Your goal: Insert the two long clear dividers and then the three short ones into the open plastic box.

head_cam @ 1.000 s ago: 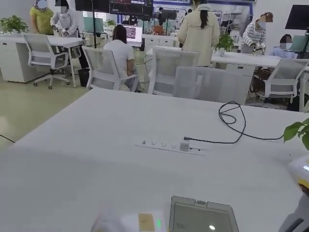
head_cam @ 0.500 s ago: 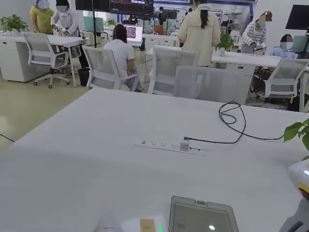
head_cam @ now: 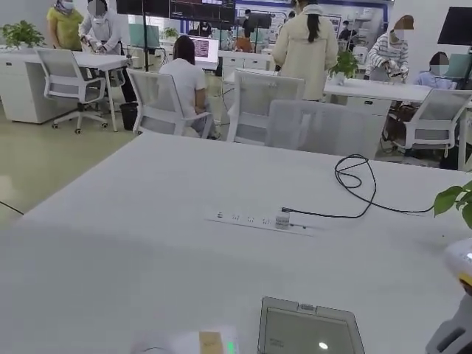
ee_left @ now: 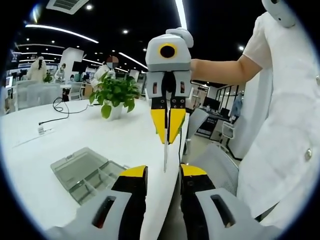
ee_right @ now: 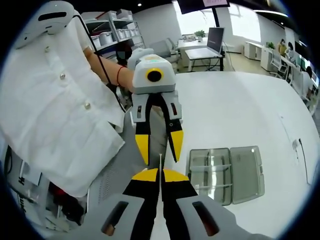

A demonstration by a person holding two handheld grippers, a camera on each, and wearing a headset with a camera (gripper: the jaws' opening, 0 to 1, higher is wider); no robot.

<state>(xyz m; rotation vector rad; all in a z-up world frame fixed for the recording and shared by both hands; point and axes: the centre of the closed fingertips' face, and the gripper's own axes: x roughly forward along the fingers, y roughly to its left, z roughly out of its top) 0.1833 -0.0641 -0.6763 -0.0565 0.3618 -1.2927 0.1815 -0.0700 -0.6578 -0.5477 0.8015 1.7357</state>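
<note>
My right gripper [ee_right: 160, 175] is shut on a thin clear divider [ee_right: 160, 162], seen edge-on. In the left gripper view the same divider [ee_left: 165, 155] hangs from the right gripper [ee_left: 166, 137], and its free end reaches down between my own yellow tips. My left gripper [ee_left: 162, 172] stands open around that end; I cannot tell whether it touches. The two grippers face each other off the table's near edge, in front of the person's white shirt. The open clear box [ee_right: 209, 151] lies flat on the table with its lid folded out, and cross walls show in its base. The box [head_cam: 310, 328] reaches the head view's bottom edge.
A white power strip [head_cam: 254, 221] and a looped black cable [head_cam: 354, 184] lie mid-table. A potted plant [ee_left: 115, 95] stands at the table's right end. White chairs [head_cam: 317, 129] line the far edge, with people at other desks beyond. A gripper's white part [head_cam: 199, 343] shows at the bottom edge.
The white gripper part at the head view's bottom edge has sunk slightly lower and to the left. The box, strip and cable have not moved.
</note>
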